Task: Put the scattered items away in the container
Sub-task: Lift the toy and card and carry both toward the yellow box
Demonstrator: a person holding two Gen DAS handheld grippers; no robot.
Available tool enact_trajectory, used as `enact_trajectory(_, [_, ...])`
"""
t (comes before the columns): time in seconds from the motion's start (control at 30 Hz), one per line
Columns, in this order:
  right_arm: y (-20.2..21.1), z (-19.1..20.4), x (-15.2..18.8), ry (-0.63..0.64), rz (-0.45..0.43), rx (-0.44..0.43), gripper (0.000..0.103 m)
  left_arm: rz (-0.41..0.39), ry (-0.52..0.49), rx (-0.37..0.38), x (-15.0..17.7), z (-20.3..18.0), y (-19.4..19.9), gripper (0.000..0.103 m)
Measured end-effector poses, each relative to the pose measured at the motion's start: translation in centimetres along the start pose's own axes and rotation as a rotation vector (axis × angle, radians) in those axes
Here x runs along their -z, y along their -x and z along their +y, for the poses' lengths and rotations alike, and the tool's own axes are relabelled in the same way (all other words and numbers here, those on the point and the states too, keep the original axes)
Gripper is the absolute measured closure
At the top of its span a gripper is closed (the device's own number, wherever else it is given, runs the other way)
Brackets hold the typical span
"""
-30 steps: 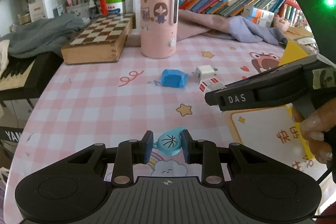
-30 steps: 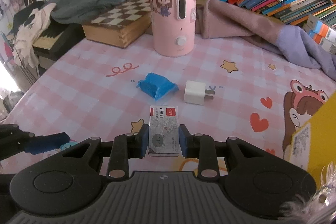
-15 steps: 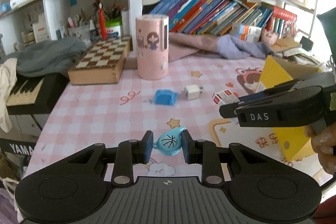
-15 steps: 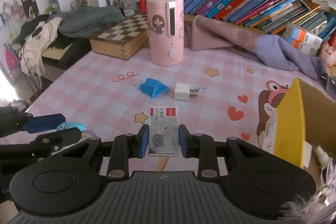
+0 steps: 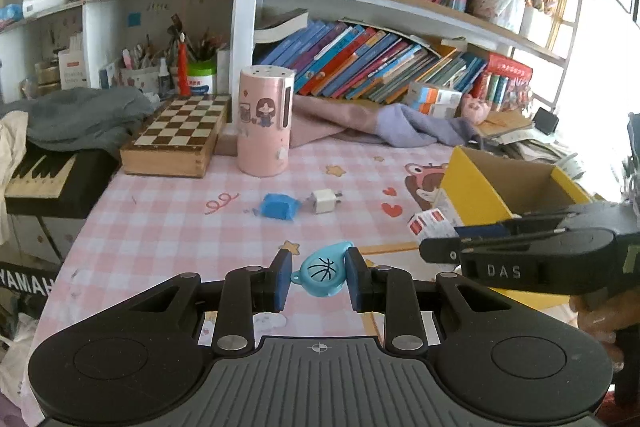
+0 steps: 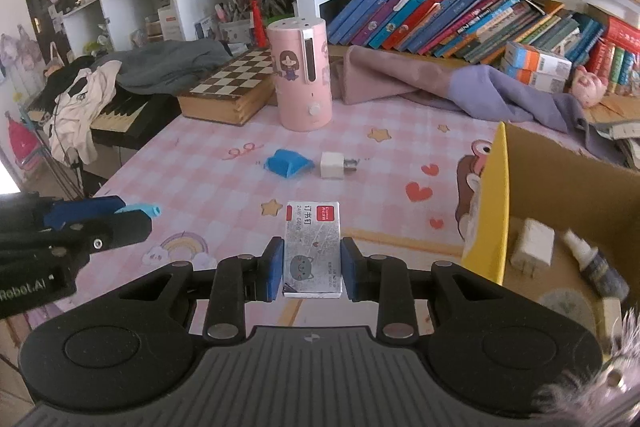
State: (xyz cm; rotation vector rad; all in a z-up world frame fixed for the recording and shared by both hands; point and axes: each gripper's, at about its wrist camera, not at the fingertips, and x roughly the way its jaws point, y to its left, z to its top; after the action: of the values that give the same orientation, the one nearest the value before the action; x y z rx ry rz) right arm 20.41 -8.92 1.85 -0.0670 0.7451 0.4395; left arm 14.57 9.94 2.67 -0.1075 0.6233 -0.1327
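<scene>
My left gripper (image 5: 319, 277) is shut on a small blue basketball charm (image 5: 321, 273) and holds it high above the pink checked table. My right gripper (image 6: 312, 267) is shut on a white staple box (image 6: 313, 247) with a cat print, held above the table to the left of the yellow cardboard box (image 6: 490, 203). The box also shows in the left wrist view (image 5: 476, 187). It holds a white block (image 6: 532, 247) and a small dark bottle (image 6: 596, 267). A blue packet (image 5: 279, 207) and a white charger plug (image 5: 325, 201) lie on the table.
A pink cylinder humidifier (image 5: 264, 123) and a wooden chess box (image 5: 180, 135) stand at the back. Purple and pink cloth (image 5: 384, 119) lies before the bookshelf. A keyboard (image 5: 36, 171) sits off the table's left edge.
Both grippers have risen and pulled back from the table with their items still held. The yellow box's inside has come into the right wrist view.
</scene>
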Motion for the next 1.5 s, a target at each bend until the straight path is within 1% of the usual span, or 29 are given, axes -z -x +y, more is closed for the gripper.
enact_trajectory(0.13, [1.4, 0.7, 1.2, -0.004, -0.012, 0.012, 0.075, 0.003, 0.023, 0.017, 0.9, 0.0, 1.3, 0.076])
enact_trajectory(0.47, [5.6, 2.5, 4.9, -0.022, -0.030, 0.032, 0.075, -0.005, -0.008, 0.049, 3.3, -1.3, 5.6, 0.076])
enact_trajectory(0.83, [10.2, 4.4, 10.1, -0.009, -0.041, 0.095, 0.075, 0.009, -0.052, 0.094, 6.5, -3.1, 9.3, 0.076])
enact_trajectory(1.1, [12.3, 4.0, 12.5, -0.080, -0.024, 0.152, 0.075, 0.029, -0.084, 0.151, 7.6, -4.4, 9.9, 0.076])
enact_trajectory(1.5, [14.2, 2.1, 14.2, -0.156, -0.007, 0.244, 0.075, 0.046, -0.132, 0.250, 7.7, -6.8, 8.9, 0.076])
